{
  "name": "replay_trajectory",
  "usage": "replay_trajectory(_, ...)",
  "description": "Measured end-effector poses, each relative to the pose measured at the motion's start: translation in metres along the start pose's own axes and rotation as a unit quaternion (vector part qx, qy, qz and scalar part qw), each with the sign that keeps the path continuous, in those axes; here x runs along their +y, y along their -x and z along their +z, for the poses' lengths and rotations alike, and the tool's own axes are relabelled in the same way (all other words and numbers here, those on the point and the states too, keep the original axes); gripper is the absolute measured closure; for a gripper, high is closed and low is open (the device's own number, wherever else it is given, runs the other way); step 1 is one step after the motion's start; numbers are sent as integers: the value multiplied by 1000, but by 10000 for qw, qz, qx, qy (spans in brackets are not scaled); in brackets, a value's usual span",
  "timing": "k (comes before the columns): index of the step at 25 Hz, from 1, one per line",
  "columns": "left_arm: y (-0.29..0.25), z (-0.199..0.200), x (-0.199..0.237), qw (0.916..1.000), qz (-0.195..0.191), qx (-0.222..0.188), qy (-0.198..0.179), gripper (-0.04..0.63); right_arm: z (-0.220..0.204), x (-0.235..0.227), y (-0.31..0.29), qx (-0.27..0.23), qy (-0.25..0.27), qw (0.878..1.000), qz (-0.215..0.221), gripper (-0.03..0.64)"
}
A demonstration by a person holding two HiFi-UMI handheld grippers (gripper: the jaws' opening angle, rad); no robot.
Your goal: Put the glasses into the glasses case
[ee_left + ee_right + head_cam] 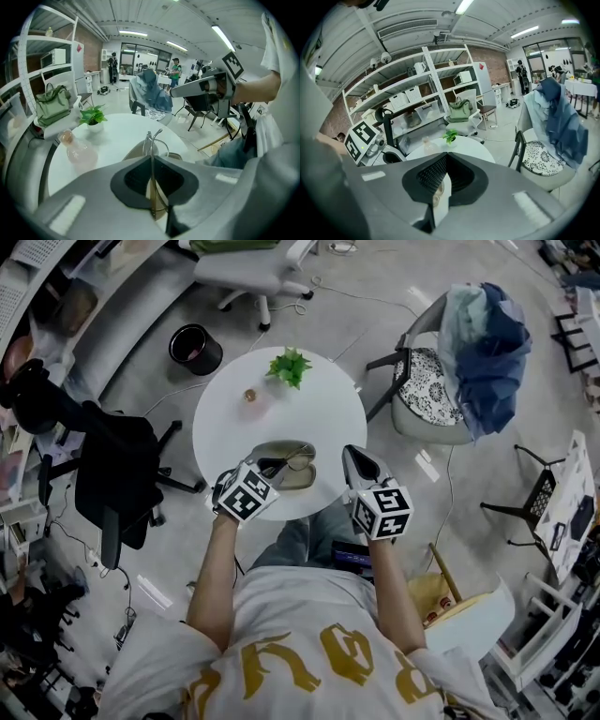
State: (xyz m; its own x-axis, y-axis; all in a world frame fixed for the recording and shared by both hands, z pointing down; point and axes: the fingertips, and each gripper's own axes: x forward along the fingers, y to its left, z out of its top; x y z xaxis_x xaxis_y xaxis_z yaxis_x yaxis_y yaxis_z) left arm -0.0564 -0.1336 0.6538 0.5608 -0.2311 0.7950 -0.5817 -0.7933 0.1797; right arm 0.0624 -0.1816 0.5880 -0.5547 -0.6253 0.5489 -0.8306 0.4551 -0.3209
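Observation:
Thin metal-framed glasses hang just above the open olive glasses case, which lies at the near edge of the round white table. My left gripper is shut on the glasses. In the left gripper view the frame sticks out forward from the closed jaws, with the case underneath. My right gripper hovers over the table's near right edge, beside the case, shut and empty. In its own view the jaws meet with nothing between them.
A small potted plant and a pink bottle stand at the far side of the table. A black office chair is at the left, a chair piled with blue clothes at the right, a black bin beyond.

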Motion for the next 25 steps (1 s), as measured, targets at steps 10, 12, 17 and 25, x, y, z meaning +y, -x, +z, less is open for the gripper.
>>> replay_trajectory(10,-26,-22,2,9948,-64,754,-684,580,-8,-11,-6,197,-107,9997,103,591)
replay_trajectory(12,-30,-23,2,9944,-100,791,-694,580,-9,-11,-8,237,-99,9996,135,591)
replay_trajectory(17,-40,-29,1,9926,-194,945,-734,580,-12,-15,-12,341,-94,9992,193,591)
replay_trajectory(25,-49,-39,3,9902,-190,1147,-771,578,-13,-20,-16,419,-97,9988,241,591)
